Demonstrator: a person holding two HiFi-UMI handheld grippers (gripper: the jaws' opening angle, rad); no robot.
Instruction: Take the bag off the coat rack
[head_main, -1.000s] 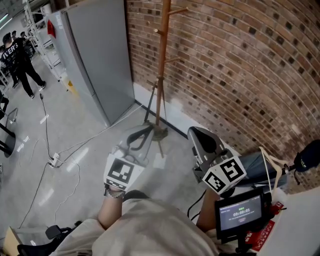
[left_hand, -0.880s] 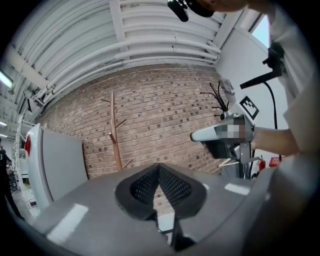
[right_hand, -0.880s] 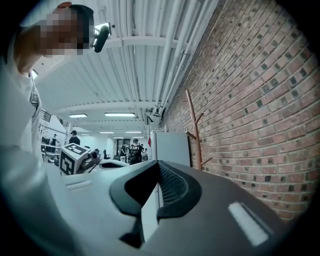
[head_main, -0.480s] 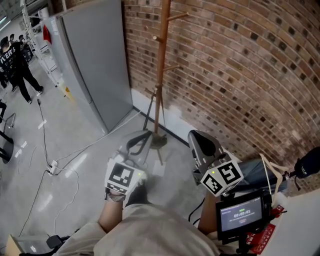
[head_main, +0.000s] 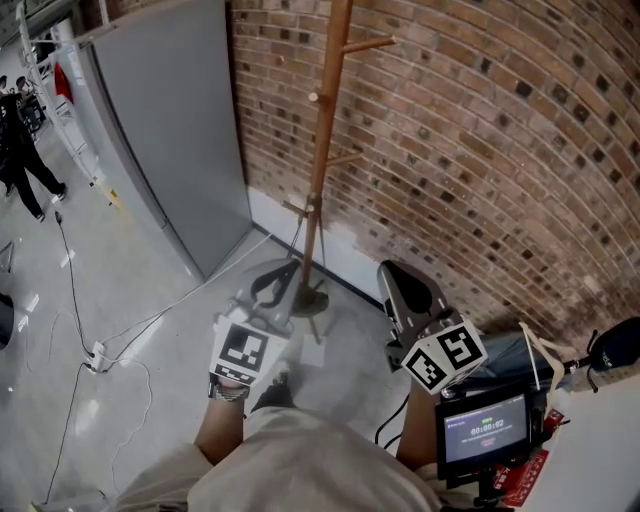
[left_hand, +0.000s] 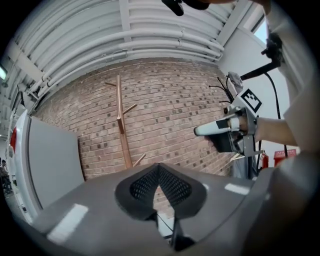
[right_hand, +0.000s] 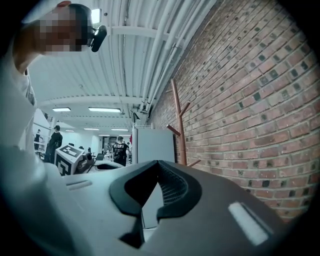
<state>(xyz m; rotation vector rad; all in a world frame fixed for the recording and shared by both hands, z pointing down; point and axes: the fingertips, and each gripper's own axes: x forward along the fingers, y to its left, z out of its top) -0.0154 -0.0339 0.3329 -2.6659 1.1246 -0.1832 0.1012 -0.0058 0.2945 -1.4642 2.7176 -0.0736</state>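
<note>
What looks like a grey-blue bag with pale straps (head_main: 505, 345) sits low, just right of the right hand-held gripper (head_main: 398, 275). The slim wooden coat rack (head_main: 320, 180) stands ahead by the red brick wall (head_main: 480, 150). The right and the left hand-held gripper (head_main: 275, 280) are closed, the 2 empty.

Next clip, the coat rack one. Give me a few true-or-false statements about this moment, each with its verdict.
1. The coat rack stands by the brick wall. True.
2. A bag hangs on the coat rack. False: in the left gripper view its pegs are bare.
3. The left hand-held gripper is shut with nothing between its jaws. True.
4. The right hand-held gripper grips the rack's pole. False: it is shut on nothing and held apart from the rack.
5. In the head view, a grey panel stands to the left of the rack. True.
</note>
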